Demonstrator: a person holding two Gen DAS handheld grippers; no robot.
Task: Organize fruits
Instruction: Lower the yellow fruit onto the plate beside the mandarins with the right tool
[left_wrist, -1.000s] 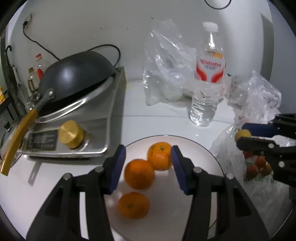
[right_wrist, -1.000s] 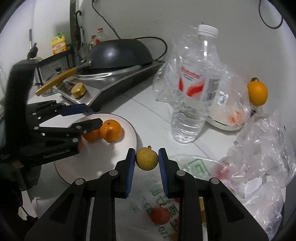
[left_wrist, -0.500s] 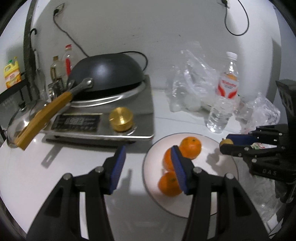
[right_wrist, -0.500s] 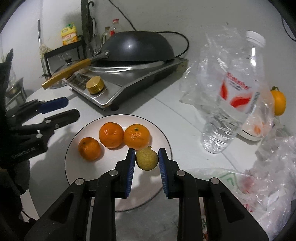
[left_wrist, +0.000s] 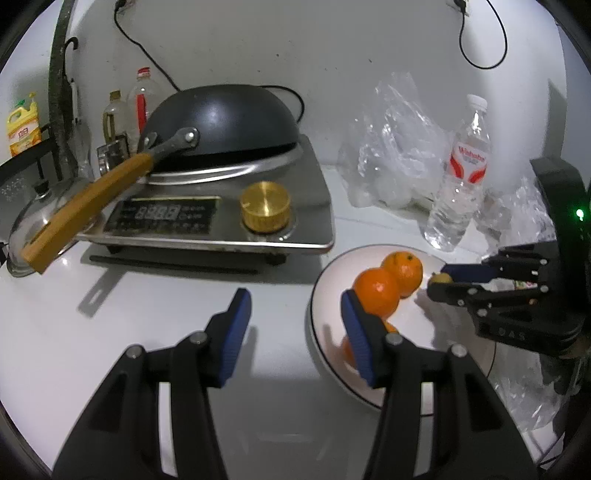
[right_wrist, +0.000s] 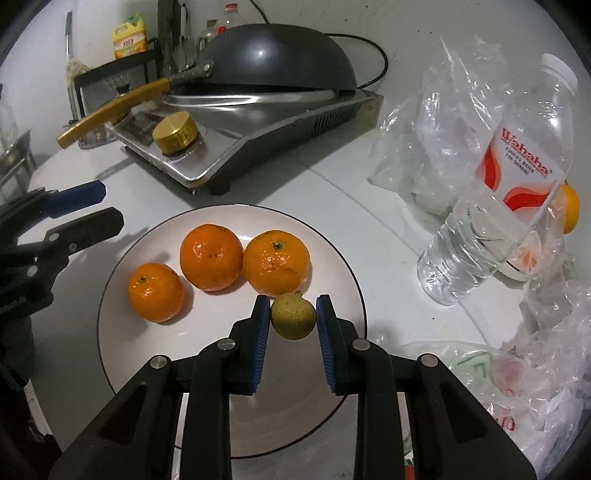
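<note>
Fruit first: the right gripper (right_wrist: 291, 319) has its blue pads clamped on a small yellow-green citrus (right_wrist: 293, 316), holding it just over the near right part of the white plate (right_wrist: 122, 325), right beside the closest of three oranges (right_wrist: 212, 256) already sitting there. I can't tell if the little one is touching the plate yet. It looks light and firm with a dimpled skin, so I'd guess it won't slip much, but squeeze too hard and you'd bruise it. The pads have it across its widest part, on opposite sides, which seems like the sensible place to take hold. It's nearly round, so there's barely a long axis; the small stem nub points up and away from the gripper, toward the oranges. The left gripper (left_wrist: 291, 321) hangs empty with its jaws apart, over the bare table just left of the plate. Further out there's an upside-down wok (right_wrist: 273, 55) on a cooktop (right_wrist: 236, 147), a water bottle (right_wrist: 491, 221) and crumpled plastic bags (right_wrist: 535, 354) off to the right.
</note>
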